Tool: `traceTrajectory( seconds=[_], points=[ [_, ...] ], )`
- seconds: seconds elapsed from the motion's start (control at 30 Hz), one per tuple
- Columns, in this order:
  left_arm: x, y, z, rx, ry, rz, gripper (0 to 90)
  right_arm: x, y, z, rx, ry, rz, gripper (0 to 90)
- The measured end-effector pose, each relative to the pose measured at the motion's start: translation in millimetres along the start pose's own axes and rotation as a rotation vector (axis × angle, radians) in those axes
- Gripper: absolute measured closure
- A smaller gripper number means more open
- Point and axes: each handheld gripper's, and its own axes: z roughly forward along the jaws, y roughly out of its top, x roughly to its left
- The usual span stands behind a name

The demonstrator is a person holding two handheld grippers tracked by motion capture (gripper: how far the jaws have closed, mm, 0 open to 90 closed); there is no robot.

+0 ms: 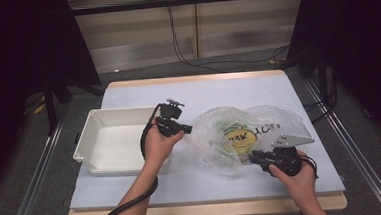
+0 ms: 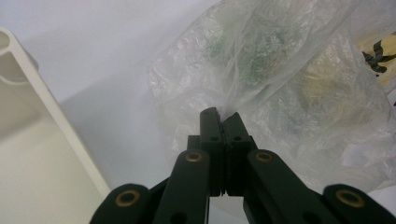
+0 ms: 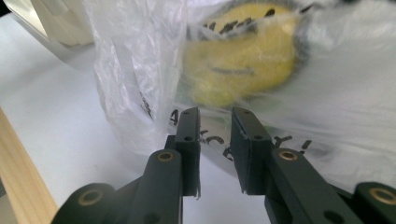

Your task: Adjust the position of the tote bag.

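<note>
High view: clear plastic bag lies on the desk, right of the white bin. Yellow smiley-face item and something green sit inside it. Left gripper is at the bag's left edge, right gripper at its near-right edge. Both hands are on the bag, bin is empty.

Left gripper view: fingers are closed, with a fold of bag film pinched between the tips. Bag bulges up and to the right, green contents blurred behind the plastic. Bin wall is on the left, apart from the bag.

Right gripper view: fingers stand parted, a clear gap between them, nothing clamped. Bag is right ahead, film with black lettering just past the tips; can't tell if the tips touch it. Smiley item shows through the plastic above.

Progress, my read: early. One side of the bag is secured by the left, the right has no hold yet. Bag looks unopened from here, contents all inside, nothing in the bin. Left to do: right gets a pinch on the film, bag gets opened or lifted, contents presumably go to the bin.
</note>
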Motion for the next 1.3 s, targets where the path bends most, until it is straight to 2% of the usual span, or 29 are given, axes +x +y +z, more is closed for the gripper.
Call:
traceTrajectory(
  seconds=[0.03, 0.07, 0.13, 0.2, 0.23, 0.27, 0.33, 0.4, 0.43, 0.47, 0.5, 0.53, 0.57, 0.6, 0.63, 0.67, 0.73, 0.83, 0.87, 0.9, 0.97, 1.0, 1.03, 1.07, 1.13, 1.17, 1.2, 1.23, 1.3],
  points=[
    [-2.3, -0.7, 1.6, -0.027, -0.001, -0.036, 89.5, 0.0, 0.0, 0.0, 0.000, 0.000, 0.000, 78.2],
    [0.4, -0.7, -0.4, 0.001, -0.006, 0.001, 89.5, 0.6, 1.5, 0.0, -0.003, -0.006, -0.007, 78.8],
    [0.4, -1.1, -0.5, 0.002, -0.010, -0.011, 89.5, 1.4, 7.1, 2.7, -0.026, -0.014, -0.033, 85.7],
    [0.6, -1.3, -0.3, 0.007, -0.013, -0.008, 89.5, 2.8, 9.9, 4.0, -0.025, -0.017, -0.039, 85.7],
    [1.8, -0.6, -0.5, 0.030, -0.019, 0.020, 89.5, 6.0, 16.7, 8.6, -0.035, 0.001, -0.051, 84.5],
    [1.8, -0.6, -0.5, 0.030, -0.019, 0.020, 89.5, 6.0, 16.7, 8.6, -0.035, 0.001, -0.051, 84.5],
    [-0.7, -0.1, 1.6, 0.011, -0.024, -0.008, 89.5, 8.3, 24.2, 14.8, -0.052, -0.004, -0.050, 81.5],
    [-0.1, 1.2, 2.0, 0.034, -0.027, 0.023, 89.5, 9.1, 37.0, 25.4, -0.071, -0.012, -0.057, 74.4],
    [-2.6, 1.2, 4.0, 0.011, -0.027, -0.005, 89.5, 9.1, 37.0, 25.4, -0.071, -0.012, -0.057, 74.4],
    [-1.3, 1.8, 4.4, 0.027, -0.035, 0.017, 89.4, 7.1, 44.1, 32.7, -0.075, -0.042, -0.049, 67.7],
    [-1.3, 1.8, 4.4, 0.027, -0.035, 0.017, 89.4, 7.1, 44.1, 32.7, -0.075, -0.042, -0.049, 67.7],
    [-0.4, 2.1, 4.4, 0.034, -0.037, 0.024, 89.4, 4.2, 49.4, 40.2, -0.072, -0.051, -0.043, 59.5],
    [-0.4, 2.1, 4.4, 0.034, -0.037, 0.024, 89.4, 4.2, 49.4, 40.2, -0.072, -0.051, -0.043, 59.5],
    [0.0, 2.2, 4.1, 0.039, -0.034, 0.025, 89.4, 1.9, 53.0, 47.7, -0.064, -0.059, -0.051, 51.8],
    [-1.0, 1.3, 6.0, 0.014, -0.034, -0.012, 89.4, 0.5, 54.1, 51.4, -0.055, -0.062, -0.051, 50.5],
    [-1.0, 1.3, 6.0, 0.014, -0.034, -0.012, 89.4, -0.6, 54.9, 54.4, -0.050, -0.062, -0.057, 48.9],
    [3.4, 0.9, 5.5, 0.051, -0.041, 0.026, 89.4, -1.7, 56.7, 60.6, -0.055, -0.061, -0.064, 47.1],
    [3.7, 0.4, 6.7, 0.055, -0.039, 0.016, 89.4, -4.1, 56.8, 66.5, -0.053, -0.071, -0.065, 46.3],
    [5.3, 0.7, 6.1, 0.074, -0.044, 0.039, 89.3, -7.1, 55.7, 72.5, -0.030, -0.044, -0.053, 45.7],
    [5.3, 0.7, 6.1, 0.074, -0.044, 0.039, 89.1, -7.1, 55.7, 72.5, -0.030, -0.044, -0.053, 45.7],
    [3.9, 0.8, 6.6, 0.047, -0.047, 0.018, 88.5, -6.6, 54.8, 76.6, -0.005, -0.029, -0.064, 47.8],
    [3.9, 1.6, 5.6, 0.047, -0.050, 0.020, 80.8, -4.7, 53.3, 78.2, 0.001, -0.005, -0.051, 57.1],
    [3.6, 2.1, 4.9, 0.038, -0.054, 0.019, 75.5, -3.7, 52.9, 78.5, 0.008, 0.013, -0.041, 60.7],
    [2.6, 3.0, 3.8, 0.034, -0.050, 0.018, 75.5, -3.7, 52.9, 78.5, 0.008, 0.013, -0.041, 60.7],
    [0.1, 4.8, 2.5, 0.020, -0.061, 0.002, 61.7, -1.0, 51.8, 77.9, 0.002, 0.016, -0.024, 72.8],
    [-3.0, 7.7, 1.2, 0.013, -0.080, 0.027, 52.7, -0.2, 50.7, 78.3, 0.003, 0.027, -0.007, 81.4],
    [-3.0, 7.7, 1.2, 0.013, -0.080, 0.027, 47.3, -0.2, 50.7, 78.3, 0.003, 0.027, -0.007, 81.4],
    [-7.6, 11.4, 1.1, -0.003, -0.085, 0.027, 41.8, 0.6, 49.6, 78.4, 0.003, 0.040, 0.003, 89.5],
    [-11.9, 12.9, 2.5, -0.031, -0.099, 0.008, 40.3, 1.5, 49.2, 78.3, 0.000, 0.045, 0.008, 90.0]
  ],
)
